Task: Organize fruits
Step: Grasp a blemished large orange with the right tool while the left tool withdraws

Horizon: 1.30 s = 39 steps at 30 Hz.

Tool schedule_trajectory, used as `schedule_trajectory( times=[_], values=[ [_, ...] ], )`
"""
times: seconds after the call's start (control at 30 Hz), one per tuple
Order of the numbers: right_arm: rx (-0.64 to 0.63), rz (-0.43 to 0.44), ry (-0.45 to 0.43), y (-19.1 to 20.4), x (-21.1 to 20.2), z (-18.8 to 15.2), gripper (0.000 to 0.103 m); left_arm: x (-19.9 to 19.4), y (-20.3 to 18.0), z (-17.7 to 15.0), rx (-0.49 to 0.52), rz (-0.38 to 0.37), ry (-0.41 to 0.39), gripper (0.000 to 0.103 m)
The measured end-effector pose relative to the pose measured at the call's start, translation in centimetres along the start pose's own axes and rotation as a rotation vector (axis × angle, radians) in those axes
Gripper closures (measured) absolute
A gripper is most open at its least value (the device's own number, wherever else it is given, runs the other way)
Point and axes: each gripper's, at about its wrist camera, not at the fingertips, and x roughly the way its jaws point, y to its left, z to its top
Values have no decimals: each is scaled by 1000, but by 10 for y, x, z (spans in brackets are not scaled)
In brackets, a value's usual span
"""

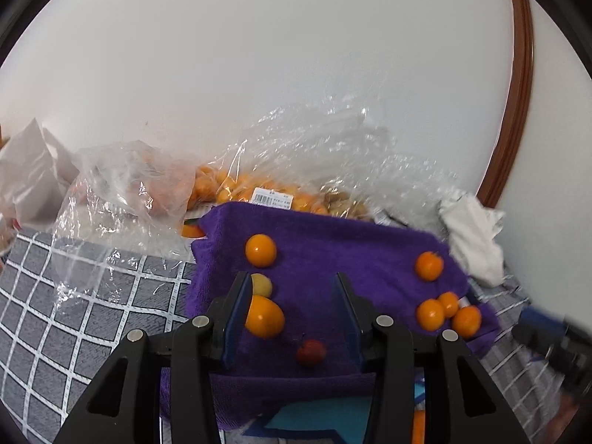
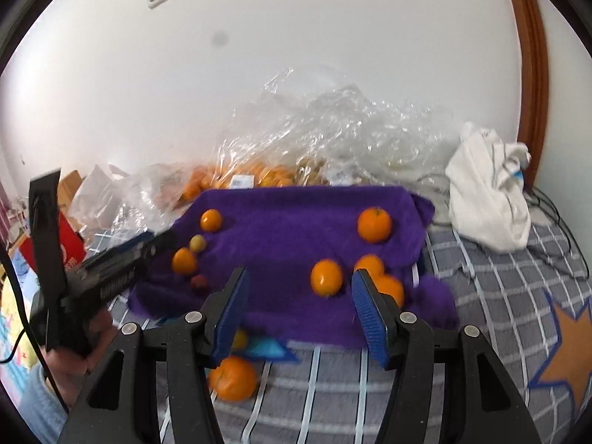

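Through the left wrist camera, the left gripper (image 1: 292,288) is hanging wide open over the near part of a purple towel (image 1: 333,244), its blue-padded fingers gripping nothing. A large orange fruit (image 1: 264,316) is lying just inside the left finger, with a small yellow fruit (image 1: 262,284) right behind it and another orange (image 1: 261,250) farther back. A small red fruit (image 1: 310,352) is sitting between the fingers, nearer the camera. A cluster of three oranges (image 1: 447,312) is lying at the towel's right side, with a lone tangerine (image 1: 429,265) beyond them. Clear plastic bags (image 1: 259,185) holding more oranges are lying behind the towel, on a grey checked bedspread (image 1: 74,296). Through the right wrist camera, the right gripper (image 2: 298,281) is likewise standing wide open and empty above the towel's (image 2: 296,222) front edge. An orange (image 2: 326,277) is lying between its fingertips, farther off, and two more are partly hiding behind the right finger. A stray orange (image 2: 233,378) is resting off the towel on the bedspread (image 2: 481,296), below the left finger. The left gripper (image 2: 148,248) is reaching in from the left, and a white bag (image 2: 488,192) is slumping at the right.
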Motion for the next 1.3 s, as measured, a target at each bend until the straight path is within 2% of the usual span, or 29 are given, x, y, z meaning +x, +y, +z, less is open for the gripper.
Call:
schedule_trajectory(
  times=[0.17,0.23,0.27,0.33,0.4,0.47,0.6,0.7,0.87,0.97,1.17,1.3],
  values=[
    [3,-7,36,6,-10,-25,45,-13,-8,9,16,-6,-19,60],
    [-5,26,102,13,-4,-35,47,-21,-12,16,36,-17,-17,60],
    [-17,46,124,18,-2,-40,51,-26,-13,17,34,-30,-11,60],
    [-45,60,135,26,1,-47,52,-35,-11,18,26,-50,19,60],
    [-70,80,147,34,5,-52,52,-46,-6,13,31,-44,45,60],
    [-80,101,157,42,11,-57,52,-56,3,4,40,-7,73,60],
    [-83,99,191,50,29,-59,52,-70,24,-17,53,40,126,60],
    [-118,95,221,55,44,-60,52,-78,39,-27,37,62,127,60],
    [-147,81,273,60,62,-64,53,-78,58,-39,-38,44,167,60],
    [-184,52,264,63,63,-65,61,-75,58,-41,-48,36,191,61],
    [-145,69,238,52,50,-64,62,-74,48,-41,-10,47,201,61],
    [-129,76,211,37,29,-66,62,-67,40,-50,-6,46,239,61]
  ],
)
